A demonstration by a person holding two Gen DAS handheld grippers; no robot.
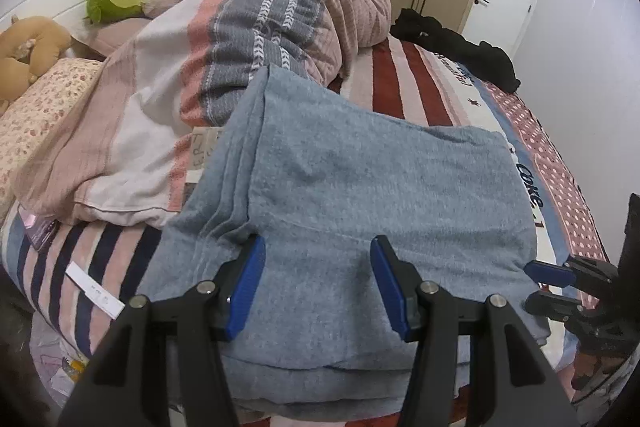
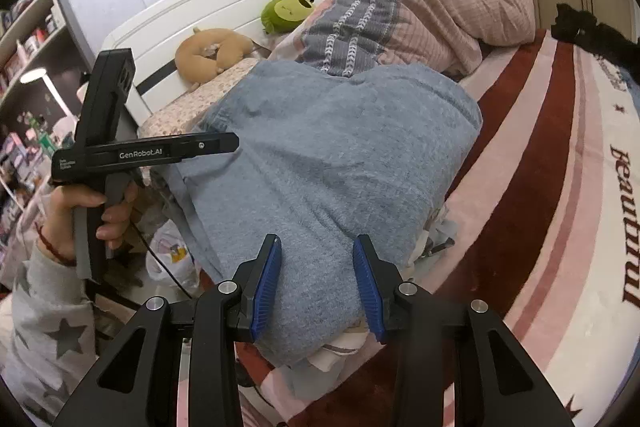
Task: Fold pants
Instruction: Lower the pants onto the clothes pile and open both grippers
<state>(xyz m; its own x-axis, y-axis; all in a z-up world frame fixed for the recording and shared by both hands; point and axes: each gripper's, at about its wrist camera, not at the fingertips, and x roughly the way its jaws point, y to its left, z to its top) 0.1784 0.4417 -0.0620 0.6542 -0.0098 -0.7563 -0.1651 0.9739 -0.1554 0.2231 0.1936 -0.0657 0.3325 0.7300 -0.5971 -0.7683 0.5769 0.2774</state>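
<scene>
Left wrist view shows our bed (image 1: pixel 420 87), where the blue-grey pants (image 1: pixel 360 187) lie in folded layers. They look soft, light and floppy, so we'd pinch near-edge layers. Left tongs (image 1: pixel 318 289) and right tongs (image 2: pixel 317 281) both gape, released.
</scene>
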